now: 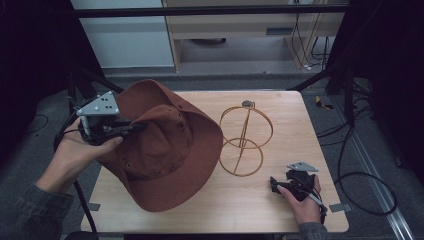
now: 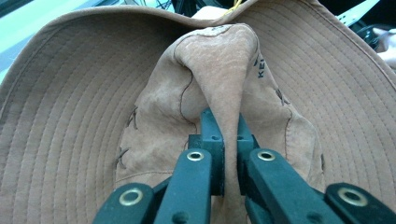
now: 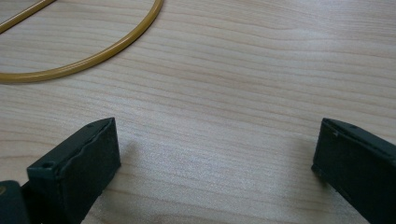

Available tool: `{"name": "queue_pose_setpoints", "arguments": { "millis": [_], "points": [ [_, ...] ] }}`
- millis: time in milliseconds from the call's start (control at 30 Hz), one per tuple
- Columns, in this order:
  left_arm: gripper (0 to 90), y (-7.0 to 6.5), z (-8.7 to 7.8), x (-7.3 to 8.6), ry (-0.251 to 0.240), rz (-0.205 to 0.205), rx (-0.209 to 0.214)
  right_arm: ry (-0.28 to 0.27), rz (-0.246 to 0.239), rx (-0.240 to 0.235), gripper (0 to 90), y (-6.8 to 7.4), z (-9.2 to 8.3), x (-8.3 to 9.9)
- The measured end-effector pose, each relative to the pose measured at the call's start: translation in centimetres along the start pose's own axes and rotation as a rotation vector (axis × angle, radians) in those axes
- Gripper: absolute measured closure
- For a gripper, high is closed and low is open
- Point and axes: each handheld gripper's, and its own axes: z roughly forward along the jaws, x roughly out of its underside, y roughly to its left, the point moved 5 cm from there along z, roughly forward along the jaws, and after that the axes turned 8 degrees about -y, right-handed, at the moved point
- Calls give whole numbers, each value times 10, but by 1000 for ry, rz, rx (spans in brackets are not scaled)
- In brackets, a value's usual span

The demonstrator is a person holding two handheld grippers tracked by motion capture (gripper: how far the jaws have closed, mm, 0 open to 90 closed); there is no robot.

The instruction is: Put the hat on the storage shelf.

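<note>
A brown wide-brimmed hat (image 1: 165, 150) is tilted up over the left half of the wooden table (image 1: 280, 210). My left gripper (image 1: 131, 127) is shut on a fold of its crown, coming in from the left. In the left gripper view the jaws pinch the suede crown (image 2: 224, 74), with the stitched brim (image 2: 60, 116) spread behind. A gold wire hat stand (image 1: 245, 140) rises at the table's middle, just right of the hat. My right gripper (image 1: 276, 186) rests low at the front right, open and holding nothing. Its black fingers (image 3: 79, 163) stand wide apart over bare wood, the stand's base ring (image 3: 93, 56) ahead.
The table's right edge and front edge lie close to the right hand. Black frame poles (image 1: 320, 75) and cables (image 1: 360, 175) run on the floor to the right. A cabinet (image 1: 125, 35) stands behind the table.
</note>
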Motion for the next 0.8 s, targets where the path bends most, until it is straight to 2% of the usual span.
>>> {"name": "queue_pose_setpoints", "arguments": {
  "millis": [100, 133, 367, 800],
  "points": [
    [888, -3, 1, -6, -1, 13, 5, 0, 0, 0, 7, 0, 0, 0],
    [887, -7, 3, -12, -1, 28, 4, 0, 0, 0, 7, 0, 0, 0],
    [888, -12, 10, -25, -17, 41, 2, -1, -1, -1, 7, 0, 0, 0],
    [887, -29, 41, -58, -26, 84, 9, 2, 1, 0, 7, 0, 0, 0]
  ]
}}
